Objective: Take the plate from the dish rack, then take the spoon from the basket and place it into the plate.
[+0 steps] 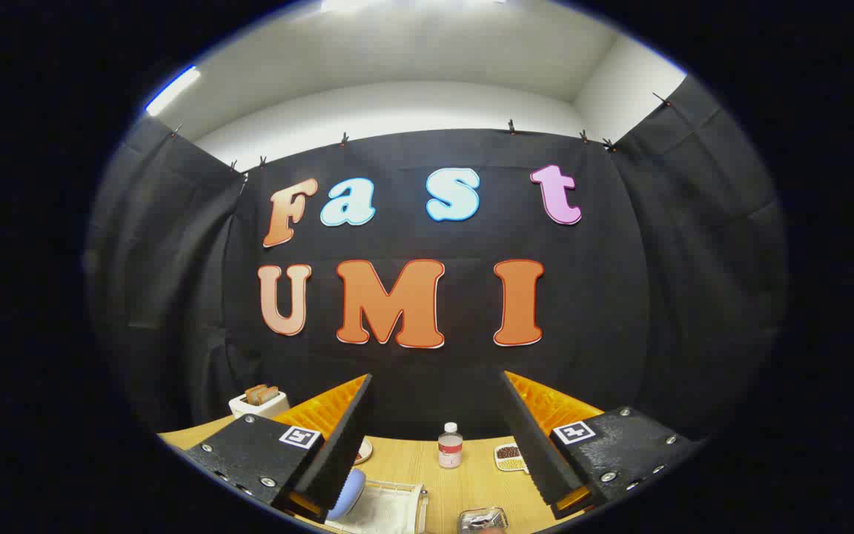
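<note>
On the far left of the wooden counter [464, 486], a white toaster [258, 401] with two slices of bread stands by the booth wall, beyond the left finger. Just inside that finger, a pale blue plate [348, 493] stands on edge at the white dish rack [390, 506], with a small dish [364, 450] behind it. The claw [438, 437] hangs wide open above the counter, holding nothing. Between the fingers, farther off, stands a small bottle [450, 446]. Below it a metal basket [482, 519] sits near the right finger; its contents are unclear. A tray of beans [510, 457] lies touching that finger's inner edge.
</note>
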A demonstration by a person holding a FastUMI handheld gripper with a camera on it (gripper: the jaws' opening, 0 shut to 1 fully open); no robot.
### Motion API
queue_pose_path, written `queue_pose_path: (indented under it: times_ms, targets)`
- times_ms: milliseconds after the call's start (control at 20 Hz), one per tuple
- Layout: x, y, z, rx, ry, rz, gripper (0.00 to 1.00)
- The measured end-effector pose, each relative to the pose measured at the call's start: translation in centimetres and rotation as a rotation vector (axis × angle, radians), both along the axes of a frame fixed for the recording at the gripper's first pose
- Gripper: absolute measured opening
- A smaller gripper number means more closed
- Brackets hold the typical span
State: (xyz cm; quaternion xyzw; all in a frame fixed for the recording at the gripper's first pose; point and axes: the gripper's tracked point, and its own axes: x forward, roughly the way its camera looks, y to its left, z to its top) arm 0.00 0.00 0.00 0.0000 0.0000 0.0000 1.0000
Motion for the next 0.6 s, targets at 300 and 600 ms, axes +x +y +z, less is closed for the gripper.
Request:
queue_pose_path:
  times_ms: [300,600]
  targets:
    - [-0.1,1.0,0.2,-0.003,0.035,0.020,0.98]
    - [0.0,2.3,1.5,-0.018,0.024,0.045,0.98]
